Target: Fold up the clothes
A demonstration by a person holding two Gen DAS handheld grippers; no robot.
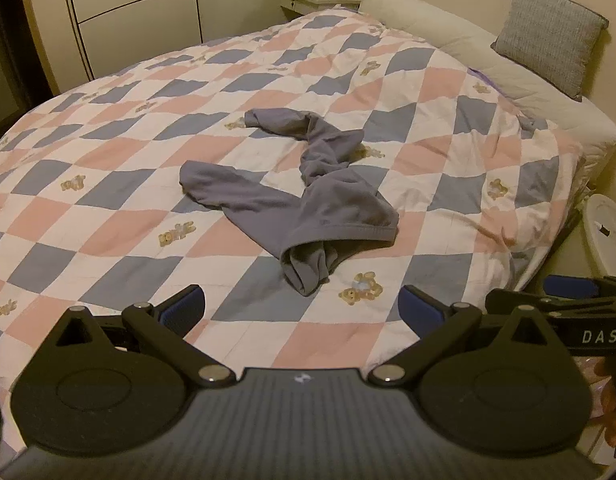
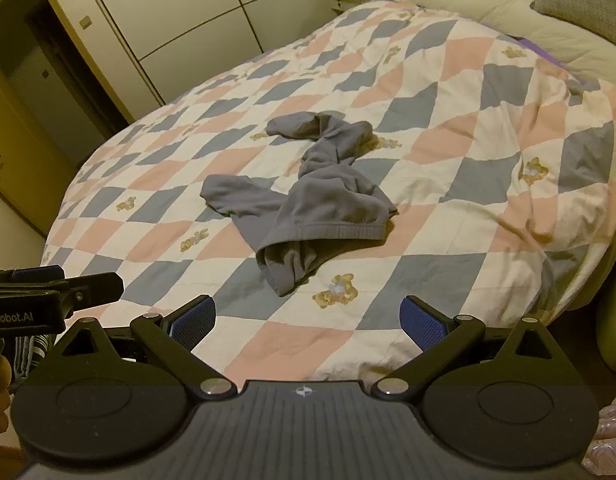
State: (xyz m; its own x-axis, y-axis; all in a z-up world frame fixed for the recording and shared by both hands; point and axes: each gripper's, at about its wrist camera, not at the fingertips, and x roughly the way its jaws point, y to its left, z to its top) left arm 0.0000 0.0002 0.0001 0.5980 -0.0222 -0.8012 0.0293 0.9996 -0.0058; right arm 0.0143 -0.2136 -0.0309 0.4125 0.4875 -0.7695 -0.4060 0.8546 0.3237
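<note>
Both grippers sit low at the near edge of the bed, side by side. The left black two-finger gripper with blue ribbed pads (image 1: 301, 306) has its jaws spread wide with nothing between them, just quilt showing through the gap. Same deal with the right black two-finger gripper with blue textured pads (image 2: 308, 318): fingers well apart, holding nothing. Each one peeks into the other's view at the frame edge, and a bit of a hand shows there too.

Just past the fingertips lies the crumpled grey-blue soft knit trousers (image 1: 308, 196), unfolded, near the middle of the bed. The elastic ribbed waistband end is bunched up and gaping open closest to the grippers; one leg runs off to the left and lies fairly flat, the other twists away toward the far side and curls over at its end. Neither gripper touches the fabric.

It all rests on a puffy quilted bedspread in pink, blue-grey and white diamonds with little teddy bear prints (image 1: 108, 184), slightly wrinkled. Farther back there's a long cream bolster pillow (image 1: 439, 28) with a grey woven cushion (image 1: 551, 36) leaning against it, plus pale wardrobe panels (image 1: 140, 4) behind the bed.
</note>
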